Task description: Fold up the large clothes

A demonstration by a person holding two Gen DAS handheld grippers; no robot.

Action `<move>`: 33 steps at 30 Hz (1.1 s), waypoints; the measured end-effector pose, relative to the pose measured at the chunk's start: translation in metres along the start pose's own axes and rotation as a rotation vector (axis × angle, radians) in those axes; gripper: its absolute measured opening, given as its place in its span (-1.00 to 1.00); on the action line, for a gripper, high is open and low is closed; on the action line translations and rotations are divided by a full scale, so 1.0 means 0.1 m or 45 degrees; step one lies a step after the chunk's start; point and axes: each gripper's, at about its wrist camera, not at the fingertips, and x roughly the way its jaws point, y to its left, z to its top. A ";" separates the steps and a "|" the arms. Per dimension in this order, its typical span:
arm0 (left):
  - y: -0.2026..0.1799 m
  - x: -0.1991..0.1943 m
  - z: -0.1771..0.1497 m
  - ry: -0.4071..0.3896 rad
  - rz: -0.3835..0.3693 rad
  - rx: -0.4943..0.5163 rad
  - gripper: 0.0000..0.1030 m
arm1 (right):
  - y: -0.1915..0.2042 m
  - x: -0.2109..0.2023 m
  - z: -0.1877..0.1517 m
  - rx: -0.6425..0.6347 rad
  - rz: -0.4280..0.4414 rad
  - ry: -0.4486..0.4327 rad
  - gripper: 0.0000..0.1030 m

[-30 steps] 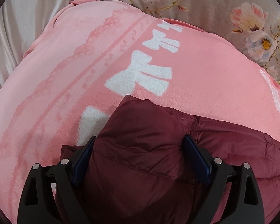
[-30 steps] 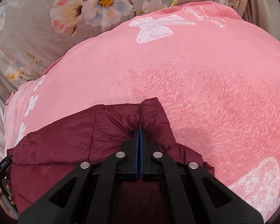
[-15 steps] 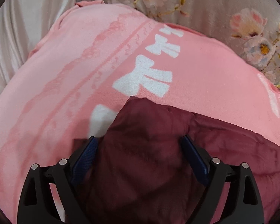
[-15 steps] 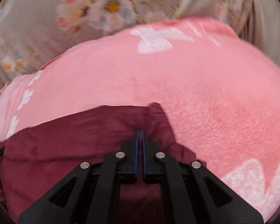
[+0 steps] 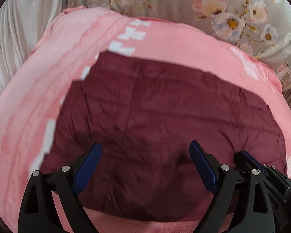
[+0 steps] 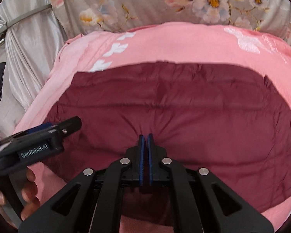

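A dark red padded garment (image 5: 164, 112) lies spread flat on a pink blanket (image 5: 38, 89); it also shows in the right wrist view (image 6: 184, 104). My left gripper (image 5: 145, 155) is open above the garment's near part, with nothing between its blue pads. My right gripper (image 6: 145, 141) is shut on a pinch of the garment's fabric, which puckers around the pads. The right gripper shows at the lower right of the left wrist view (image 5: 248, 159). The left gripper shows at the left of the right wrist view (image 6: 67, 126), held by a hand.
The pink blanket (image 6: 164, 44) has white bow and butterfly prints and lies on a grey floral sheet (image 6: 145, 2). A pale satin cloth (image 6: 29, 58) hangs at the left, also seen in the left wrist view (image 5: 19, 29).
Both grippers pulled back and up, and the garment now lies spread out flat. The left gripper, which had the garment's corner between its pads, is now off it.
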 end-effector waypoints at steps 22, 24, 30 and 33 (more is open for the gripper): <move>1.37 -0.22 -0.38 0.021 -0.119 -0.544 0.70 | 0.01 -0.13 -0.32 0.016 -0.005 -0.057 -0.94; 1.32 -0.20 -0.33 0.013 -0.141 -0.516 0.63 | 0.01 -0.18 -0.35 0.009 0.000 -0.048 -0.94; 1.05 -0.25 -0.14 0.002 -0.152 -0.417 -0.65 | -0.06 -0.08 -0.37 0.040 0.028 -0.022 -0.95; 0.85 -0.50 0.01 -0.080 -0.194 -0.341 -0.83 | -0.10 -0.05 -0.36 0.066 0.050 -0.010 -0.95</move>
